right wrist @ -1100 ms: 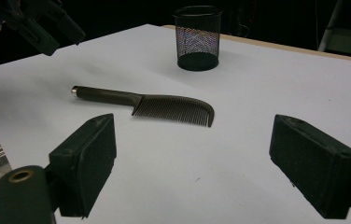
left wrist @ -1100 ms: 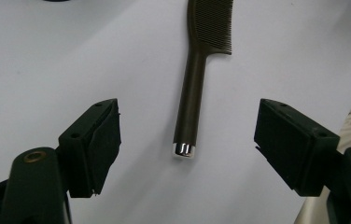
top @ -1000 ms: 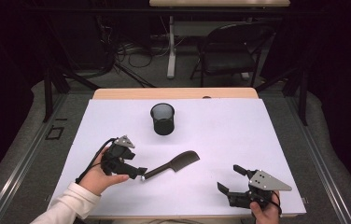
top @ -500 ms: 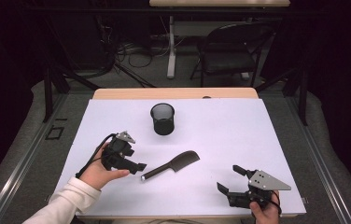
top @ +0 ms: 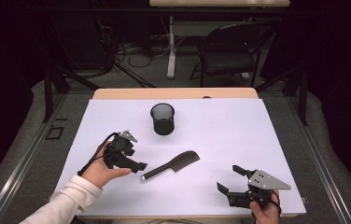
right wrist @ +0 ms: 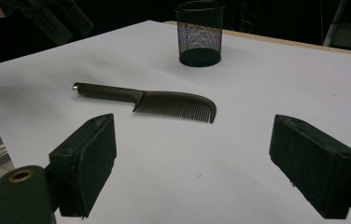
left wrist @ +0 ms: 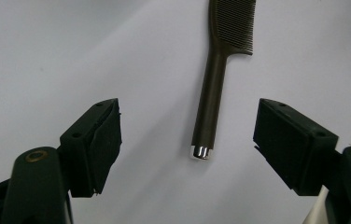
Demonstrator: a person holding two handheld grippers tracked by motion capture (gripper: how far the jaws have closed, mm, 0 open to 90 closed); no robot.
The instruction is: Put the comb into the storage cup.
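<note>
A dark comb with a silver-tipped handle lies flat on the white table cover, its handle pointing to the lower left. My left gripper hovers just left of the handle's end. In the left gripper view its jaws stand open, with the comb beyond them and nothing touching the pads. My right gripper rests open near the front right edge. It faces the comb from a distance and holds nothing.
A black mesh cup stands upright behind the comb, also in the right gripper view. A folding chair and cables lie beyond the table's far wooden edge.
My left gripper has drifted slightly up and away from the comb's handle end. The comb and my right gripper have not moved.
</note>
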